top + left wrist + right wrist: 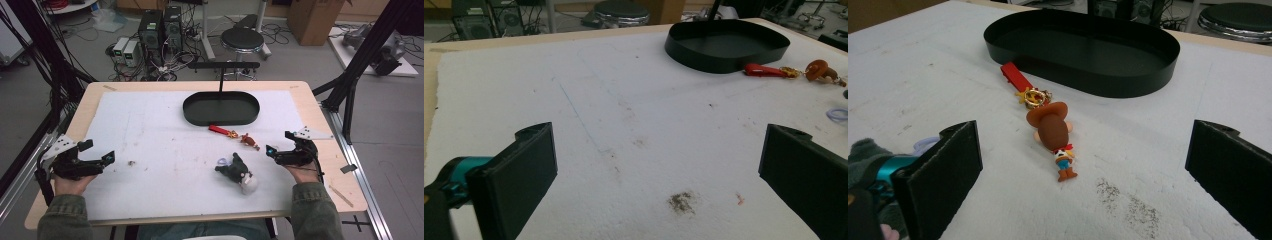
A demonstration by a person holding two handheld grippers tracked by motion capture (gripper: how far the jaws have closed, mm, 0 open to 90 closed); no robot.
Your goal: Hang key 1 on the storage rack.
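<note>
**Brown-hatted cowboy keychain: handling notes before pickup**

Brown hard plastic, by the look of it: the cowboy figure lay flat on the white mat, just in front of the black tray, with a gold ring and a red strap trailing toward the tray wall. The right gripper pointed straight at the figure, jaws spread wide with nothing between them. The left gripper rested well apart over bare mat, jaws likewise spread and empty.

Judgement: the figure was likely light, rigid and somewhat slick, and the strap limp, so it would dangle once lifted. The best hold seemed across the head or the hat brim, the widest part. A plush toy lay near the right gripper.
</note>
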